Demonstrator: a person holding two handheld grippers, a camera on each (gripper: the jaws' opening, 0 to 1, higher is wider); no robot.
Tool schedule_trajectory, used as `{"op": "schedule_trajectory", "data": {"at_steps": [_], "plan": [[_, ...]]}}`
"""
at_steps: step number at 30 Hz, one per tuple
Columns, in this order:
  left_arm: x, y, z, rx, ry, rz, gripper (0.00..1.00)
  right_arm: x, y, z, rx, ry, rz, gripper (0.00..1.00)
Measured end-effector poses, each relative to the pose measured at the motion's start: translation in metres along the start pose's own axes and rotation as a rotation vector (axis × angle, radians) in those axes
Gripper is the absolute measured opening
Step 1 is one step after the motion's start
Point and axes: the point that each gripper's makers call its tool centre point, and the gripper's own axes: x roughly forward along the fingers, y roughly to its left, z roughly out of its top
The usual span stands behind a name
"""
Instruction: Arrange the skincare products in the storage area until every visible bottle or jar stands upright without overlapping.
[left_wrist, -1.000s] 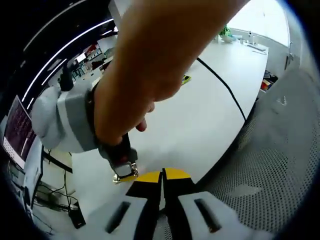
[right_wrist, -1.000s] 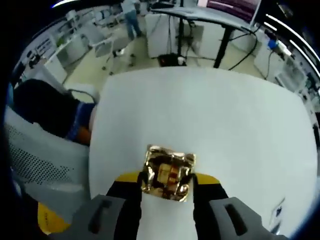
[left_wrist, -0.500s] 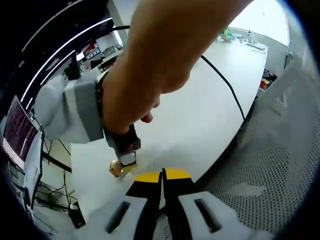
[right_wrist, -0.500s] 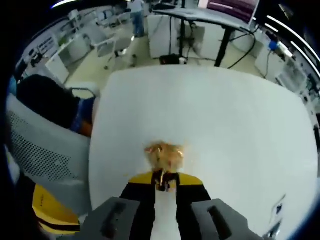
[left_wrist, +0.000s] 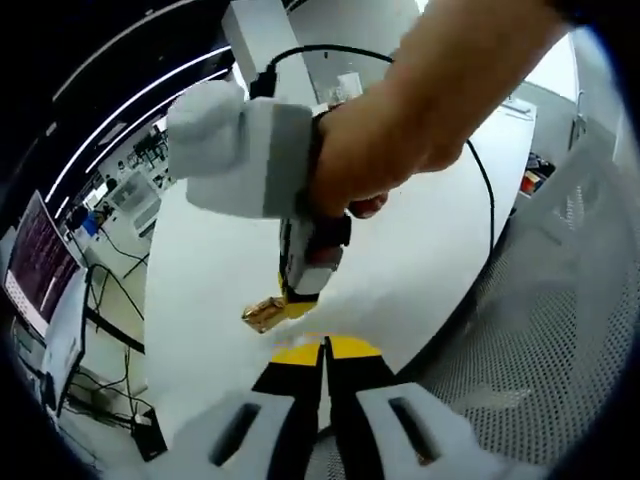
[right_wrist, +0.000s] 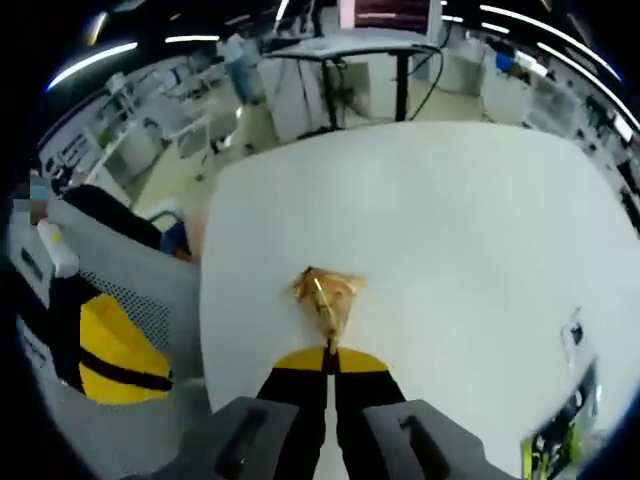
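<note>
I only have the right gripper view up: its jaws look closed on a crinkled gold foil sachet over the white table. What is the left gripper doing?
Observer: The left gripper is shut with nothing between its jaws, low at the edge of the white table.
Operator: What is next to it there?
Observer: A grey mesh chair sits right beside it, just off the table edge.
Operator: Anything trailing from the right gripper?
Observer: Yes. A black cable runs from the top of the right gripper, past the hand holding it, toward the table edge, on the far side from the crinkled gold foil sachet.
</note>
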Motion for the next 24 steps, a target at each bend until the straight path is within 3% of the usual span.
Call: {"op": "schedule_trajectory", "data": {"at_steps": [3,4,8,12,15,19,24], "plan": [[0.0,-0.003,0.007,-0.051,-0.043,-0.02,0.0,-0.021,0.002,-0.009,-0.042,-0.039,-0.027,0.0],[-0.001,-0.005,0.015,-0.083,-0.082,-0.03,0.0,-0.03,0.004,-0.015,-0.055,-0.049,-0.041,0.0],[-0.006,-0.005,0.03,-0.149,-0.165,-0.045,0.0,-0.055,0.01,-0.025,-0.036,-0.124,-0.089,0.0],[-0.008,-0.007,0.035,-0.188,-0.193,-0.061,0.09,-0.074,0.021,-0.029,-0.065,-0.171,-0.142,0.0],[-0.011,-0.01,0.046,-0.254,-0.25,-0.095,0.13,-0.079,0.026,-0.028,-0.1,-0.182,-0.174,0.0],[-0.014,-0.012,0.049,-0.297,-0.264,-0.119,0.15,-0.081,0.035,-0.023,-0.15,-0.197,-0.194,0.0],[-0.014,-0.015,0.047,-0.341,-0.247,-0.14,0.14,-0.083,0.047,-0.015,-0.334,-0.193,-0.227,0.0]]}}
